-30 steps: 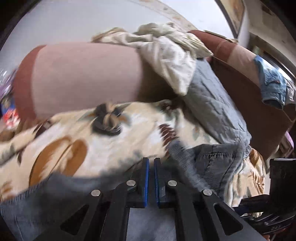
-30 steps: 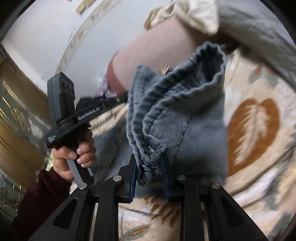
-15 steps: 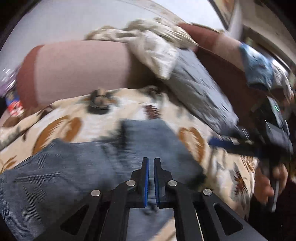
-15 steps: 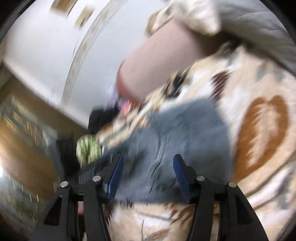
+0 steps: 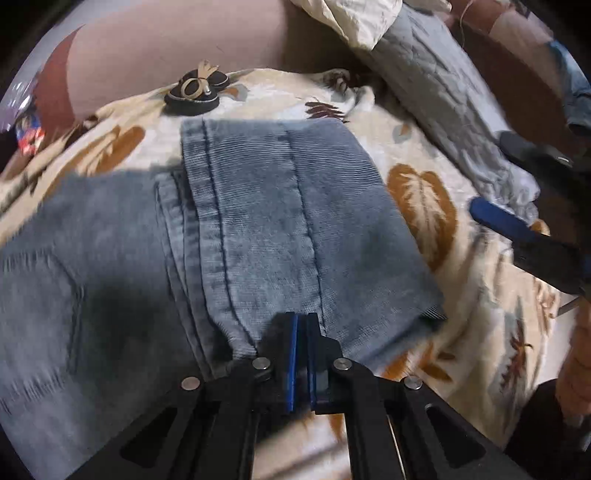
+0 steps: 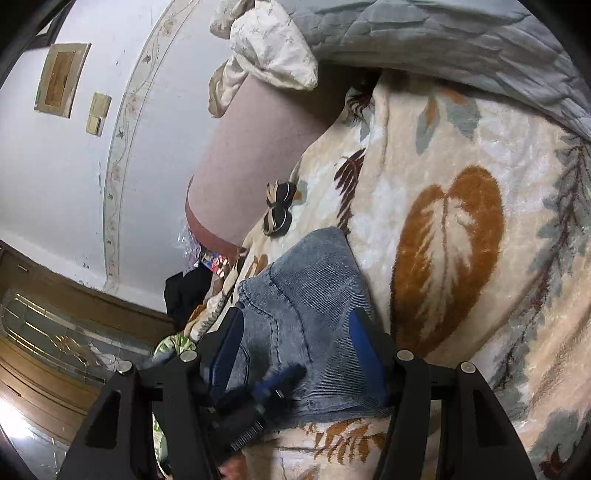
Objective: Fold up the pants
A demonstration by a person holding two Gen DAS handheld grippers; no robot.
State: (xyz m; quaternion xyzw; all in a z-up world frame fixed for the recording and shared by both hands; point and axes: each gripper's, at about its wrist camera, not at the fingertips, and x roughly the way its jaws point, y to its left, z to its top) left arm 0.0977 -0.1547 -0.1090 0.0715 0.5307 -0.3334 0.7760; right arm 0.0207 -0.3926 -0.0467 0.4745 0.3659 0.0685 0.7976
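Note:
The blue denim pants (image 5: 280, 221) lie folded flat on the leaf-patterned blanket (image 5: 424, 206), one leg laid over the seat part. My left gripper (image 5: 301, 321) is shut on the near edge of the top layer, beside a seam. In the right wrist view the pants (image 6: 314, 288) lie under my right gripper (image 6: 297, 317), whose jaws stand open over the cloth without pressing it. The left gripper (image 6: 277, 378) shows there low down, on the pants' near edge. In the left wrist view one blue finger (image 5: 495, 221) of the right gripper shows at the right.
A black bow hair clip (image 5: 195, 92) lies on the blanket just beyond the pants. A pink headboard (image 5: 166, 48) stands behind, with a grey quilt (image 5: 443, 110) and a cream cloth (image 5: 362, 18) at the back right. A hand (image 5: 576, 369) is at the right edge.
The right gripper let go of the bunched denim and opened. The pants came down and now lie flat and folded. The left gripper sank toward the blanket, still shut on their edge.

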